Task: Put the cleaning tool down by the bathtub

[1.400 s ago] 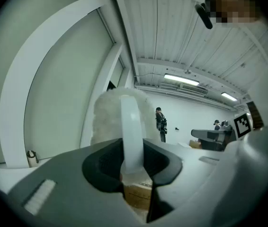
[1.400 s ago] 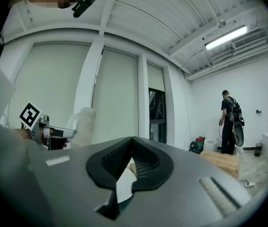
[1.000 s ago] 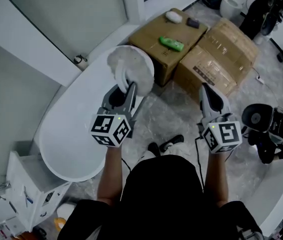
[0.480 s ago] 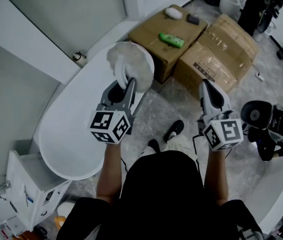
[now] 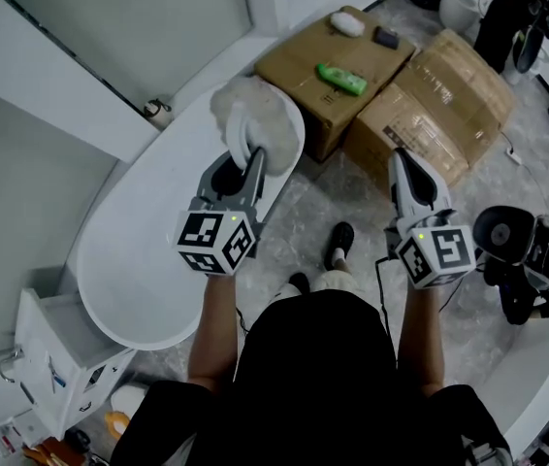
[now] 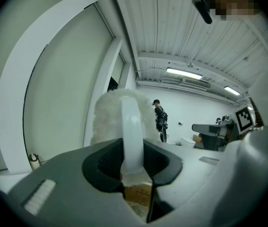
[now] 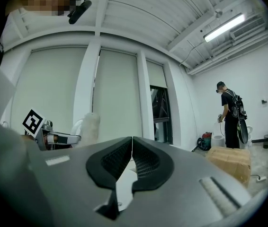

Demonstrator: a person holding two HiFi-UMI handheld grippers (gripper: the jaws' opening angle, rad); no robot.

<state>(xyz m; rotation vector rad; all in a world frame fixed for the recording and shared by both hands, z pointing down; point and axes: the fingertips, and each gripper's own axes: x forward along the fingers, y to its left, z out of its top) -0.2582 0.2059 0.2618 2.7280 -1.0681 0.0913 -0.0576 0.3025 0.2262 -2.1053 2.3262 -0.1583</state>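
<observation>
The cleaning tool (image 5: 255,124) is a fluffy white pad with a white loop handle (image 6: 133,136). My left gripper (image 5: 245,171) is shut on that handle and holds the pad upright above the right end of the white oval bathtub (image 5: 119,250). In the left gripper view the pad (image 6: 108,119) rises behind the left gripper (image 6: 133,167), whose jaws press on the handle from both sides. My right gripper (image 5: 403,166) hovers over the marbled floor to the right. Seen in its own view, the right gripper (image 7: 132,150) is shut with nothing in it.
Two cardboard boxes (image 5: 328,66) (image 5: 439,95) stand beyond the tub's end; the nearer one carries a green bottle (image 5: 340,78) and two small items. A tap (image 5: 158,113) sits at the tub's far rim. Black equipment (image 5: 527,250) lies at right, a white cabinet (image 5: 51,357) at lower left. A person (image 5: 507,8) stands far back.
The person has stepped forward, one shoe moving ahead on the floor. Both grippers have drifted slightly forward with the step. The grip on the tool is unchanged.
</observation>
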